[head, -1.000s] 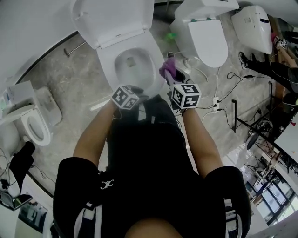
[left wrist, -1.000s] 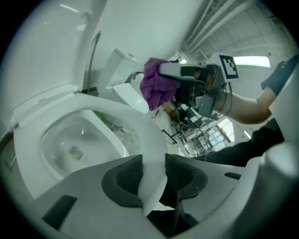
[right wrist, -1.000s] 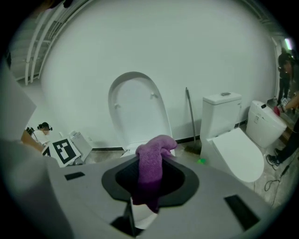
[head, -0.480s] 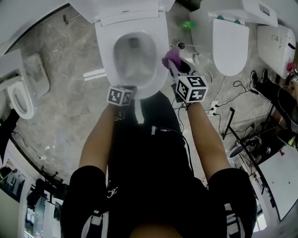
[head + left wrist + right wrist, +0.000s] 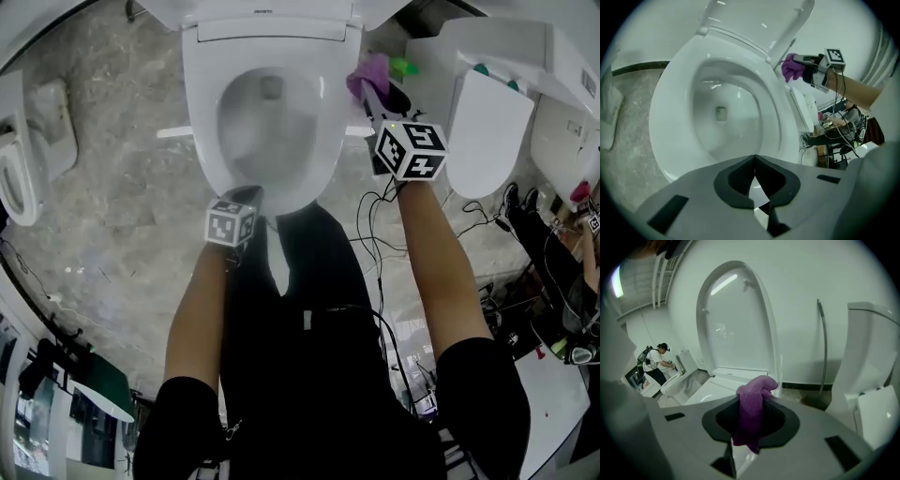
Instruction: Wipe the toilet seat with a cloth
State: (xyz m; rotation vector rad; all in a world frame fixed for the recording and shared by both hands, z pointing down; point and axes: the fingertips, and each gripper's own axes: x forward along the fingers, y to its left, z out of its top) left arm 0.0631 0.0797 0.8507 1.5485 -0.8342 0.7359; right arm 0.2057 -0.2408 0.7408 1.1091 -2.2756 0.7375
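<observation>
Black short-sleeved shirt, white trim; grey left tongs and right tongs bear black-and-white marker cubes.

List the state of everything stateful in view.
toilet lid, raised
toilet seat, down
right gripper, jaws shut on the purple cloth
purple cloth, bunched, clamped
left gripper, jaws have just been closing, now shut, nothing between them
neighbouring toilet's lid, closed

Grey marbled floor surrounding a closed-lid toilet. Black cables trail across the floor near its front. A further white toilet stands well apart, far to its left. Behind it, a plain white wall with a thin metal pipe just beside.
</observation>
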